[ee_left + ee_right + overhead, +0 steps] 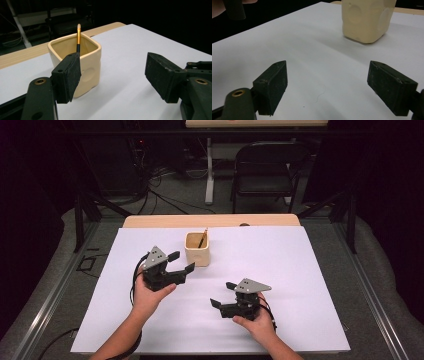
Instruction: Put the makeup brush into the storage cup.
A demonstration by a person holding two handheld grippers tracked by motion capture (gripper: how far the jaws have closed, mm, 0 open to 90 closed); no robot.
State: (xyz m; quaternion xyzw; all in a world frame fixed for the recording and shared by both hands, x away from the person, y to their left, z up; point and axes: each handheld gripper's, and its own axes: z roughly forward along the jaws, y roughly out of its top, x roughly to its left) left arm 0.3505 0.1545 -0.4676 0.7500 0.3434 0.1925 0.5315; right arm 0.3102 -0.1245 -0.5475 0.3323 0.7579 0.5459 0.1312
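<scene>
A cream square cup point(197, 249) stands upright on the white sheet point(280, 265) toward the back middle, with a thin orange-and-black brush point(202, 239) leaning inside it. My left gripper point(181, 262) is open just left of the cup, jaws pointing at it with nothing between them. In the left gripper view the cup point(86, 62) and brush point(78, 37) sit close behind the left jaw. My right gripper point(223, 295) is open lower right of the cup, resting near the sheet and pointing left. The right gripper view has the cup point(365, 20) ahead, beyond its spread jaws.
The white sheet covers a wooden table point(210, 221) whose far edge shows behind the cup. A black folding chair point(267, 167) and a table leg point(210, 170) stand on the floor beyond. Metal frame rails point(375, 290) run along both sides.
</scene>
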